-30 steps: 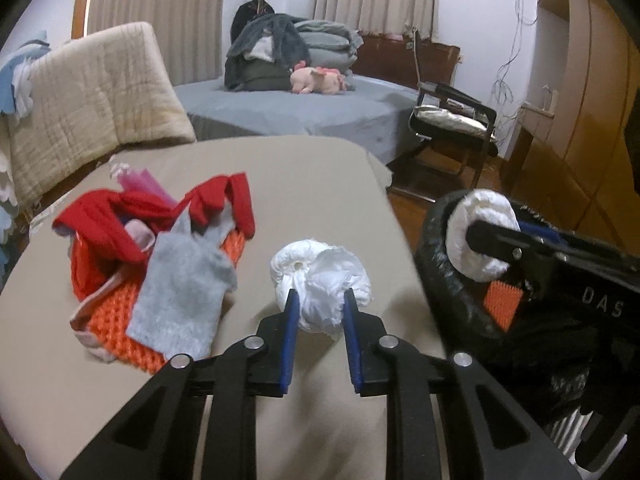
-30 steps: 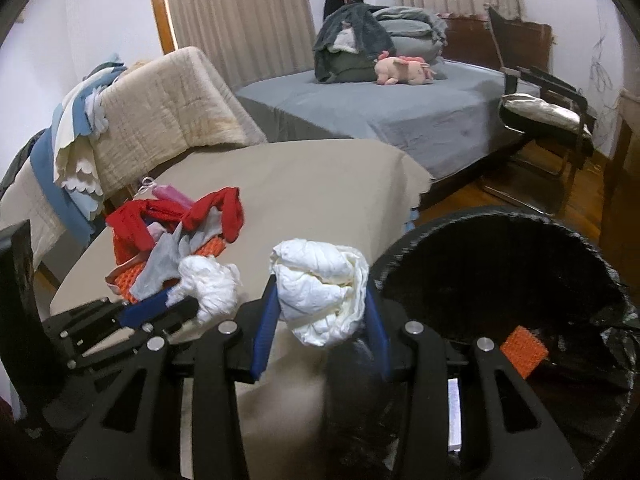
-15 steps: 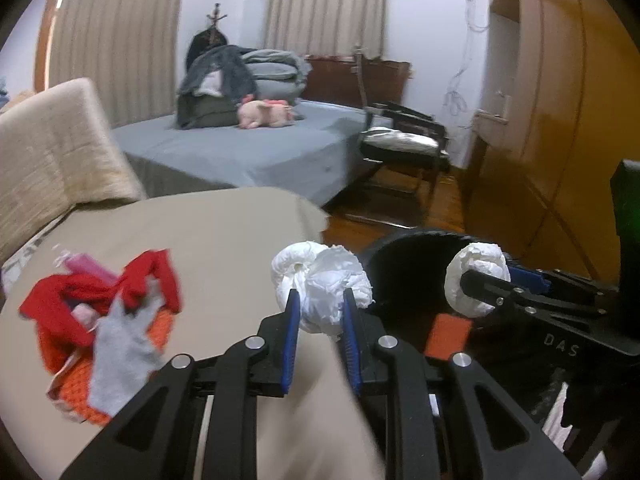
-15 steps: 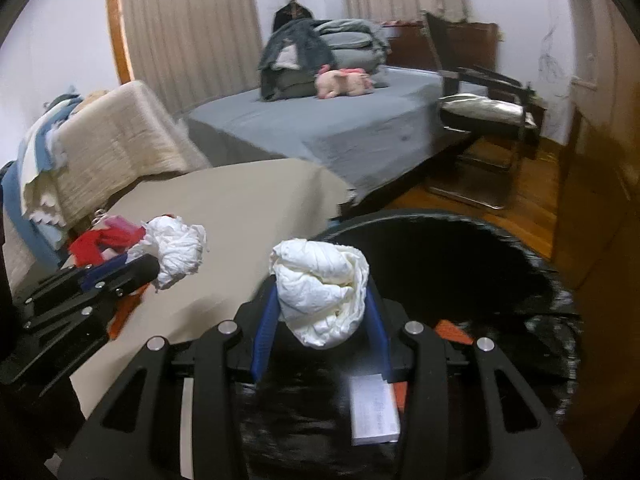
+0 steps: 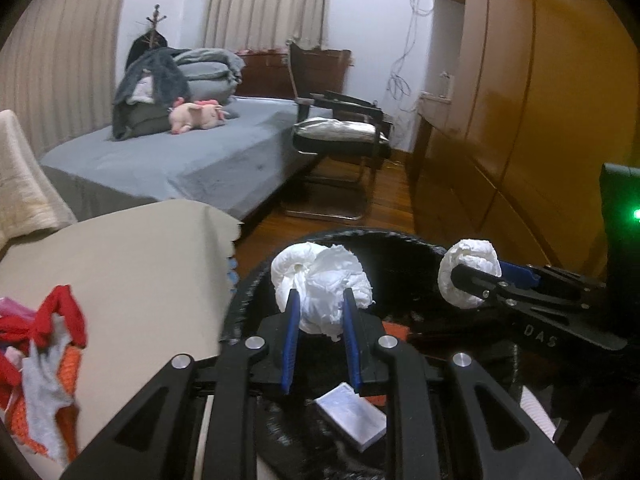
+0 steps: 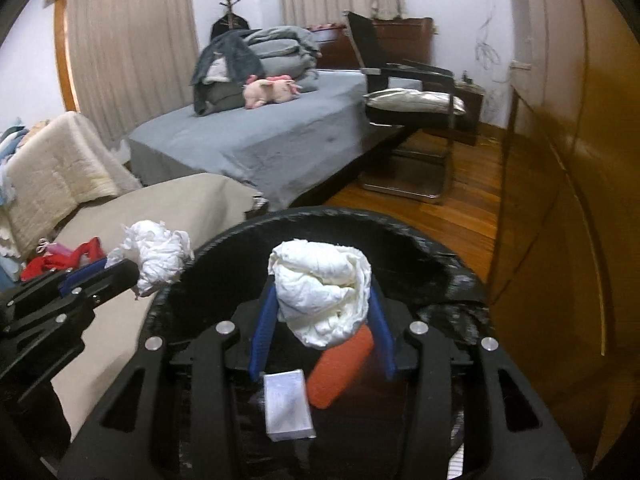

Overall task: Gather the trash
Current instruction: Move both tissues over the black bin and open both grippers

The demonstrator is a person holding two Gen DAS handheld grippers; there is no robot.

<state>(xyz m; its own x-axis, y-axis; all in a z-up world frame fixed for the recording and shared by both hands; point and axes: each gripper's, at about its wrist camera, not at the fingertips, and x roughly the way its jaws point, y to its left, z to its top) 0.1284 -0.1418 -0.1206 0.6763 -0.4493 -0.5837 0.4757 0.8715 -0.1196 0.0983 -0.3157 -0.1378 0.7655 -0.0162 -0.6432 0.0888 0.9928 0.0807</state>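
My left gripper (image 5: 318, 296) holds a crumpled white tissue wad (image 5: 324, 280) between its blue pads, just over the near-left rim of the black-lined trash bin (image 5: 360, 235). Its jaws are beginning to open with the wad still pinched. My right gripper (image 6: 322, 292) hangs over the middle of the bin (image 6: 320, 216) with a second white paper wad (image 6: 320, 288) between its pads. Those jaws are opening too, and the pads still touch the wad. Each gripper shows in the other's view: the right gripper (image 5: 460, 276) and the left gripper (image 6: 120, 272).
Inside the bin lie an orange piece (image 6: 340, 364) and a small white box (image 6: 288, 408). Left of the bin is a beige-covered table (image 5: 140, 264) with a pile of red, grey and orange clothes (image 5: 44, 344). A bed (image 6: 260, 140), a chair (image 6: 416, 104) and a wooden wardrobe (image 5: 520, 120) stand beyond.
Both grippers carried their white wads to the right, from above the table to above the bin. The right jaws now stand slightly wider around their wad.
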